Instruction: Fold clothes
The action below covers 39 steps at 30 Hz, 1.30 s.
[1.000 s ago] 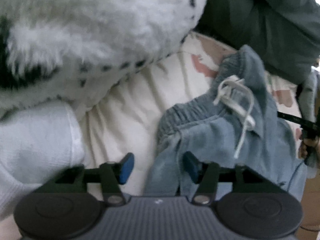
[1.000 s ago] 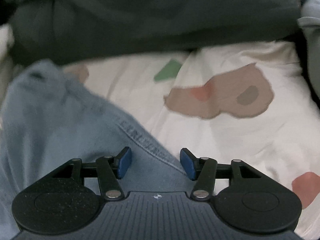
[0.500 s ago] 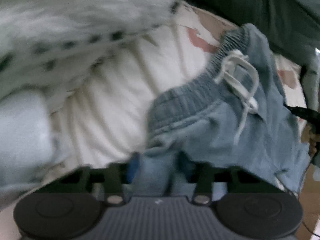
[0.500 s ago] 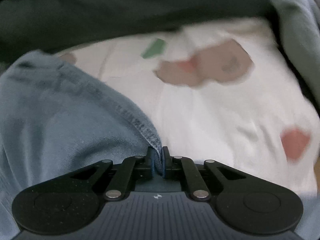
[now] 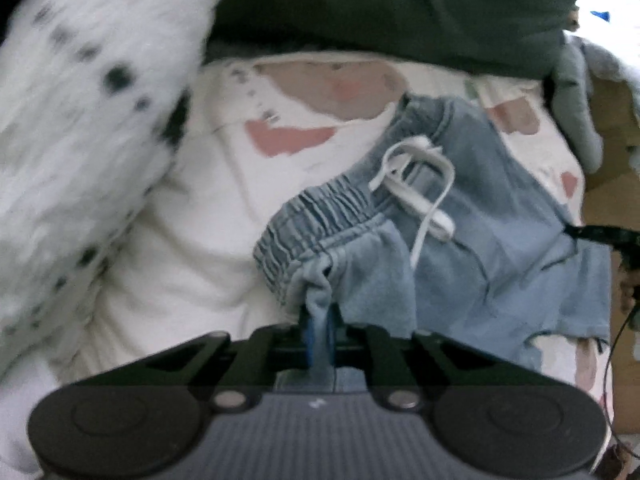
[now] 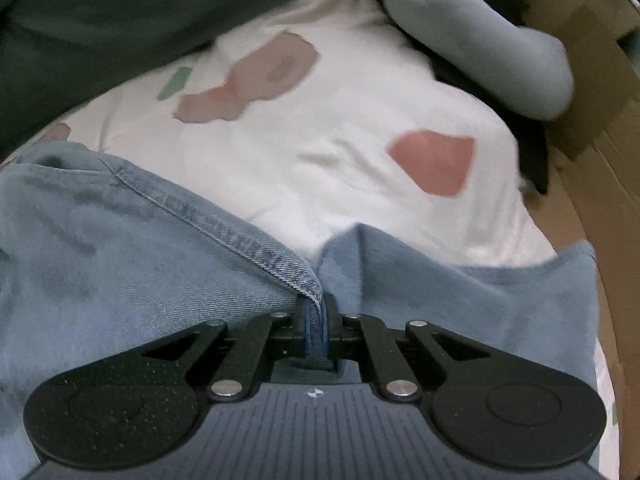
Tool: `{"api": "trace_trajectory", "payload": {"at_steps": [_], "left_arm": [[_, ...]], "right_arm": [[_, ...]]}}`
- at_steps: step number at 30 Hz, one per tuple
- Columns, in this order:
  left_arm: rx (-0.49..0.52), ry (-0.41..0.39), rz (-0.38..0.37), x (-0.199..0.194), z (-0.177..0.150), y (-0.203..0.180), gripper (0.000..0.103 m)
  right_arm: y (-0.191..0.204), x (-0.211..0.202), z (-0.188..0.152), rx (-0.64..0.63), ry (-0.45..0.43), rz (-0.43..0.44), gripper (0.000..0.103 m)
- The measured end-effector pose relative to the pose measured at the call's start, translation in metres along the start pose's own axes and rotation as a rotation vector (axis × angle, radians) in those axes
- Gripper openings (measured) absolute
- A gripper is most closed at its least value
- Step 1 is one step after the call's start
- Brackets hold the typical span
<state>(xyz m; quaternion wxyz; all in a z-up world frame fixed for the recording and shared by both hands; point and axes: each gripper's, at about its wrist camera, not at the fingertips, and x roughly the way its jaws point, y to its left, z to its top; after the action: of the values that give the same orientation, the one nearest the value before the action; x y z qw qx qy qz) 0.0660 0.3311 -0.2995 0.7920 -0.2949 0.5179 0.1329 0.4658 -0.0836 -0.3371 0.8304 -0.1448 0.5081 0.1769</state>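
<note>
Cream bedding, printed with flat pink and tan patches, forms the soft, creased surface under everything. At the bottom of the left wrist view, the left gripper is pressed together on a bunched tuft of pale blue fabric just below the waistband; only a sliver of blue pad is seen beside the cloth. In the right wrist view, the right gripper is likewise pinched on a stitched hem, the double seam of which runs up and to the left from the jaws. Both folds belong to the denim shorts, which are spread on the bedding with the ribbed elastic waistband toward the upper left of the left view and the leg openings toward the lower right, so the long axis is laid on that diagonal. A white flat drawstring is looped over the front. Beyond the shorts, a fluffy white throw with black spots is blurred and cut off at the left edge, and a dark green cover fills the top. A grey padded roll and brown cardboard are seen at the right of the right view, partly cropped. What the black object at the left view's right edge is cannot be told.
</note>
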Motion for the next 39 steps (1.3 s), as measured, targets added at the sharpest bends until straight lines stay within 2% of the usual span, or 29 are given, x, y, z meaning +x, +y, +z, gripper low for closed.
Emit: {"api": "trace_trajectory", "payload": {"at_steps": [3, 8, 14, 20, 22, 25, 27, 28, 29, 31, 39], "left_arm": [[0.031, -0.011, -0.032, 0.005, 0.005, -0.006, 0.006], [-0.011, -0.011, -0.028, 0.031, 0.003, -0.007, 0.006], [0.02, 0.048, 0.001, 0.046, -0.001, -0.001, 0.01], [-0.001, 0.066, 0.007, 0.03, -0.001, 0.001, 0.024], [0.001, 0.05, -0.004, 0.017, -0.005, 0.002, 0.025], [-0.001, 0.025, -0.008, -0.003, -0.009, 0.003, 0.027], [-0.006, -0.008, -0.035, -0.015, -0.013, 0.005, 0.031], [-0.009, -0.025, -0.05, -0.022, -0.015, 0.006, 0.032], [-0.005, -0.037, -0.053, -0.024, -0.017, 0.007, 0.032], [-0.014, -0.063, -0.033, -0.027, -0.022, 0.01, 0.032], [-0.177, -0.189, -0.024, -0.025, -0.026, 0.035, 0.031]], "right_arm": [[-0.012, -0.003, -0.011, 0.033, 0.004, -0.009, 0.003], [-0.025, -0.005, -0.034, 0.04, 0.024, -0.01, 0.003], [-0.029, -0.001, -0.053, 0.012, 0.055, 0.0, 0.003], [-0.029, 0.007, -0.048, 0.0, 0.103, 0.0, 0.006], [-0.027, 0.006, -0.045, -0.031, 0.121, 0.012, 0.006], [-0.03, -0.01, -0.033, -0.109, 0.16, 0.078, 0.009], [-0.034, -0.025, -0.023, -0.166, 0.165, 0.128, 0.016], [-0.035, -0.032, -0.018, -0.195, 0.149, 0.14, 0.029], [-0.035, -0.038, -0.013, -0.214, 0.13, 0.145, 0.036], [-0.034, -0.046, -0.001, -0.237, 0.099, 0.153, 0.037], [0.003, -0.048, 0.06, -0.238, -0.054, 0.256, 0.038]]}}
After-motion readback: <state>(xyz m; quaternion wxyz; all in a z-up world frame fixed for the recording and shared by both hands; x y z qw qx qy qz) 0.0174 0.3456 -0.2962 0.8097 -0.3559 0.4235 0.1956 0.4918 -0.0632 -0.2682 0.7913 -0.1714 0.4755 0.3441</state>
